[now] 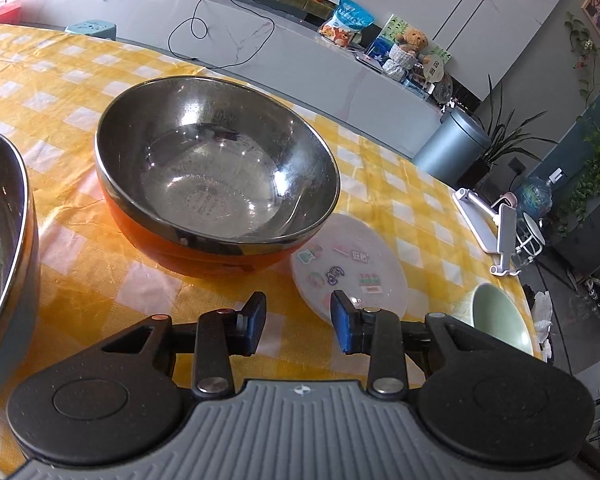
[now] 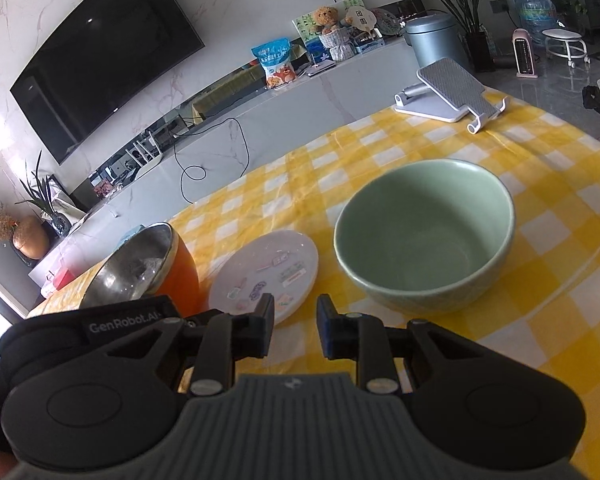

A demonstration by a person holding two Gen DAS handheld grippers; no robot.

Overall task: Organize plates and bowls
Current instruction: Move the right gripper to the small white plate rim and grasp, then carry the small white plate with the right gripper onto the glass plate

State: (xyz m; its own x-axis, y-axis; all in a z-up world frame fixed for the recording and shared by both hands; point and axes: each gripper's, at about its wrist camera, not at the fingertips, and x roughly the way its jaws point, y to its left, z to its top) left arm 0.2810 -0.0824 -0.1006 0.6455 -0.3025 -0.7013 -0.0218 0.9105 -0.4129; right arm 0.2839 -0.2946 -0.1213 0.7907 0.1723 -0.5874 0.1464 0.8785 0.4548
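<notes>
Nothing looks sorted: orange bowl point(image 1: 216, 176), plate point(image 1: 350, 266) and green bowl point(image 2: 424, 232) sit apart. Left tool point(image 1: 299, 322) and right tool point(image 2: 296, 326) gape, empty.

I'm in a home living room: wall-mounted TV point(image 2: 104, 60) over a long marble media console point(image 2: 260, 120), teddy bear point(image 2: 326, 16), snack bag point(image 2: 275, 62), potted plants point(image 2: 466, 4), water jug point(image 2: 536, 6), and a bench under a yellow checked tablecloth point(image 2: 540, 208).

Orange bowl point(image 1: 216, 168) w/ shiny steel inside; green bowl point(image 2: 424, 232) glossy ceramic.
</notes>
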